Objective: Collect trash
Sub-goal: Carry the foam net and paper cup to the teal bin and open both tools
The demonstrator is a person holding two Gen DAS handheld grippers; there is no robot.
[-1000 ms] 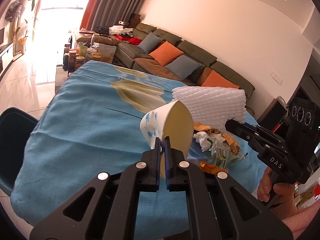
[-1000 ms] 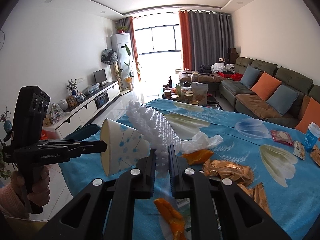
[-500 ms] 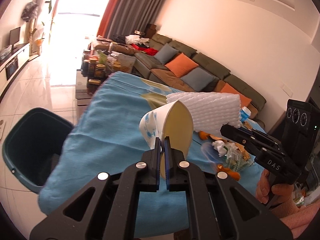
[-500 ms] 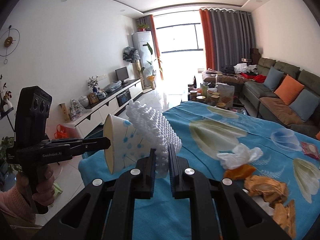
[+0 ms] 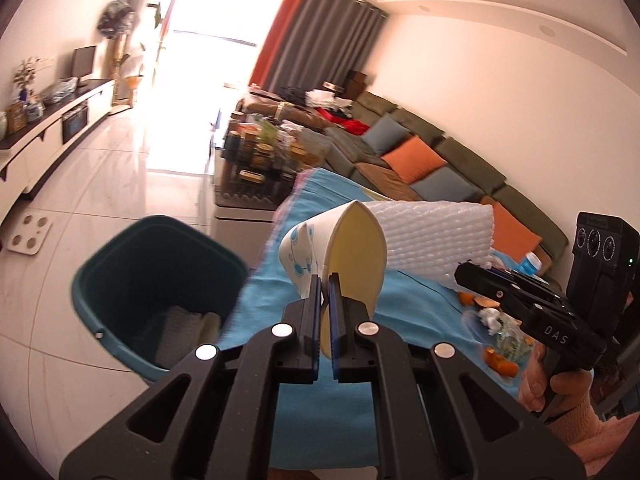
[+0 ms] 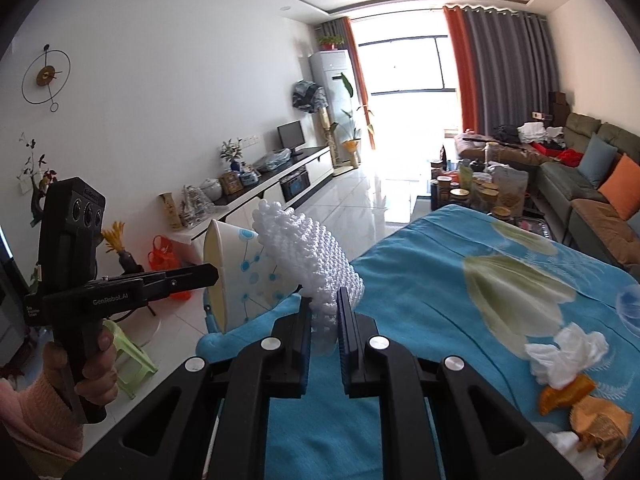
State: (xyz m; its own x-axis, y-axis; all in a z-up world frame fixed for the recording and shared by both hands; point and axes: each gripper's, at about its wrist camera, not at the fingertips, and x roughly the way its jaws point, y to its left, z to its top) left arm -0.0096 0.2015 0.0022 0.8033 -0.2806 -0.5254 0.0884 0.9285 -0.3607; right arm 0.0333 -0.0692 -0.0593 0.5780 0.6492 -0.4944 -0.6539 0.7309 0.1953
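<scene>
I have the left gripper (image 5: 325, 285) pinching the rim of a paper cup (image 5: 340, 256), its fingers pressed together on the thin wall with the mouth turned toward me. The cup sits just ahead of the jaws, held in the air past the edge of the desk (image 5: 332, 412), and the teal trash bin (image 5: 160, 280) lies below and to the left of it, open, with some pale rubbish already at the bottom.

The right gripper (image 6: 323, 308) is closed on the lower edge of a white foam net sleeve (image 6: 308, 256), which rises up and to the left from the jaws. In that view the cup (image 6: 240, 272) is just left of the foam, close to touching it.

Both pieces look very light. The cup is thin paper, so I judge the rim grip will crease it if squeezed harder, yet it should drop cleanly once released. The foam is soft and springy; it compresses between the pads and may cling or bounce, so I would let it go low over the bin.

More rubbish waits on the blue cloth to the right of the right gripper: a crumpled tissue (image 6: 568, 354) and orange peel (image 6: 564, 394).
</scene>
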